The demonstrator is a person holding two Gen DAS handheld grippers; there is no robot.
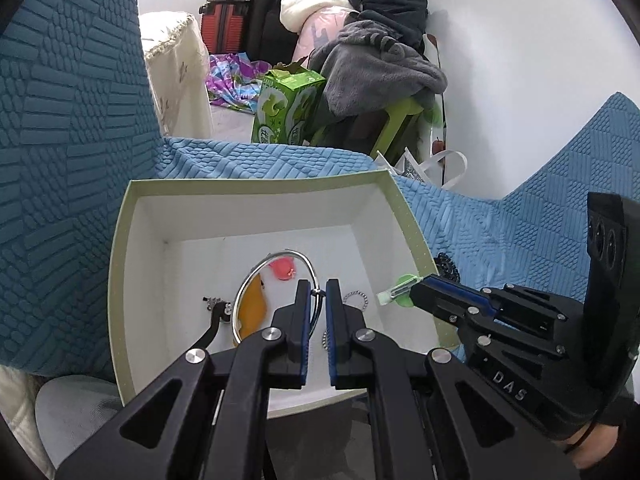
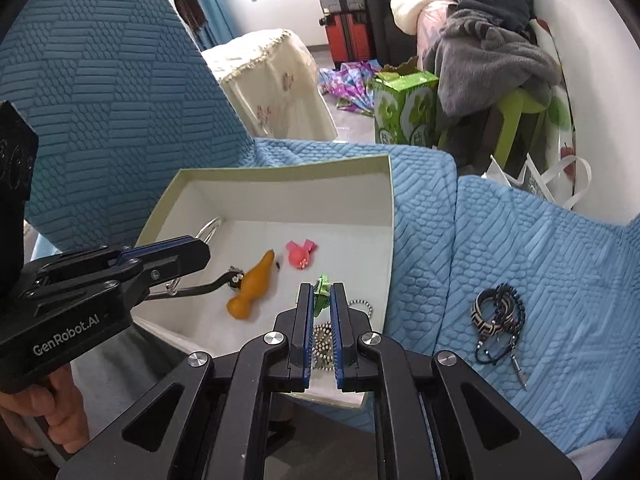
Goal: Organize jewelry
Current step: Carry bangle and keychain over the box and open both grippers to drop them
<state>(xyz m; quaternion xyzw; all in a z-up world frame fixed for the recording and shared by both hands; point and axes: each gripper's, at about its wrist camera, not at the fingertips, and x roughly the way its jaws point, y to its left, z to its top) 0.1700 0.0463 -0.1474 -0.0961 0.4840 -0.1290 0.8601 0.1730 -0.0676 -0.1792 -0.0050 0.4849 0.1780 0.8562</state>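
Note:
An open white box point(image 1: 256, 190) point(image 2: 280, 178) lies on a blue sofa cover. Inside are an orange carrot-shaped piece point(image 2: 252, 284), a pink hair clip point(image 2: 300, 257), a black hair clip point(image 2: 216, 282) and bead chains point(image 2: 322, 344). My left gripper point(image 1: 318, 292) is shut on a silver bangle point(image 1: 276, 258) over the box; it also shows in the right wrist view point(image 2: 188, 252). My right gripper point(image 2: 321, 294) is shut on a green hair clip point(image 2: 320, 294) above the box's right side; the clip also shows in the left wrist view point(image 1: 396, 290).
Dark patterned bracelets point(image 2: 498, 316) lie on the sofa cover right of the box. Behind the sofa are a green carton point(image 2: 404, 108), a pile of clothes point(image 2: 488, 56), red suitcases point(image 2: 346, 36) and a cloth-covered table point(image 2: 268, 80).

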